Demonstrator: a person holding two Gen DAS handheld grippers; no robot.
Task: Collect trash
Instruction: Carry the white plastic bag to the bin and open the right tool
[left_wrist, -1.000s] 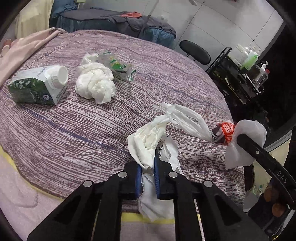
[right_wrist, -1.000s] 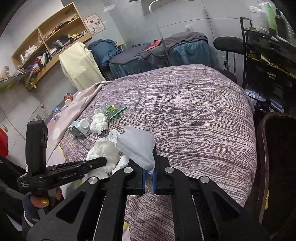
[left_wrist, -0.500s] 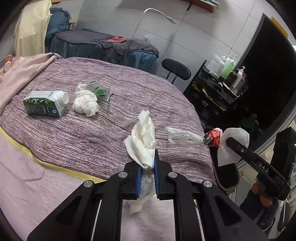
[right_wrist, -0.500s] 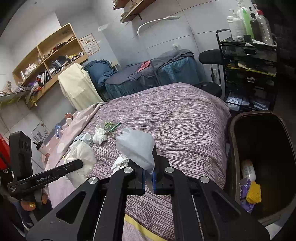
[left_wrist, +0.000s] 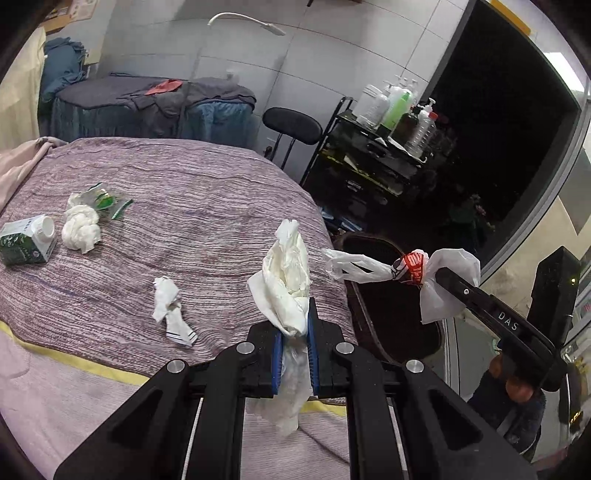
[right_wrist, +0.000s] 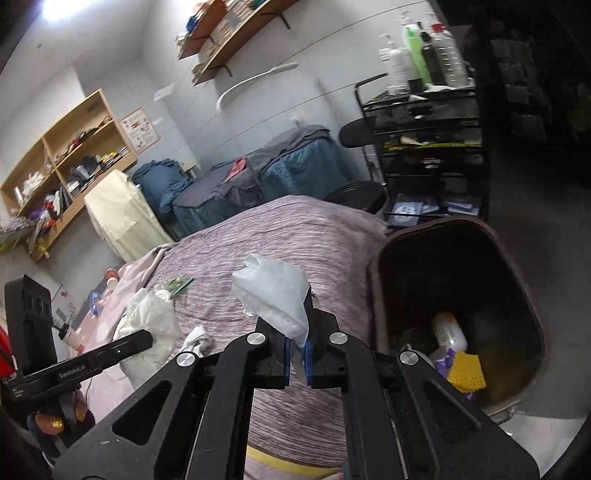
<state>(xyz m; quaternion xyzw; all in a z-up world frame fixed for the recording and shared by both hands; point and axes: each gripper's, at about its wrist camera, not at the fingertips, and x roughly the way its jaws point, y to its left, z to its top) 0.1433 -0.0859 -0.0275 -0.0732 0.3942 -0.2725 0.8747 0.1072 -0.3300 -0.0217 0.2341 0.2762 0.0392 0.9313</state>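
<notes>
My left gripper (left_wrist: 294, 343) is shut on a crumpled cream-white tissue wad (left_wrist: 287, 275), held above the near edge of the purple-covered bed (left_wrist: 192, 206). My right gripper (right_wrist: 296, 350) is shut on a white plastic bag (right_wrist: 275, 295) with a red-printed knot (left_wrist: 412, 266), held beside the dark trash bin (right_wrist: 376, 280). The bin holds a white bottle (right_wrist: 448, 332) and a yellow item (right_wrist: 465, 371). On the bed lie a small tissue scrap (left_wrist: 168, 302), a white tissue ball (left_wrist: 81, 229), a green wrapper (left_wrist: 107, 201) and a green-white carton (left_wrist: 27, 240).
A black rack with bottles (left_wrist: 391, 122) and a black stool (left_wrist: 291, 127) stand beyond the bed. The bin also shows in the left wrist view (left_wrist: 391, 306), right of the bed's corner. Wooden shelves (right_wrist: 66, 147) line the far wall.
Both grippers have lifted away from the bed with their trash and swung right toward the bin. A small tissue scrap now lies on the bed where the wad was.
</notes>
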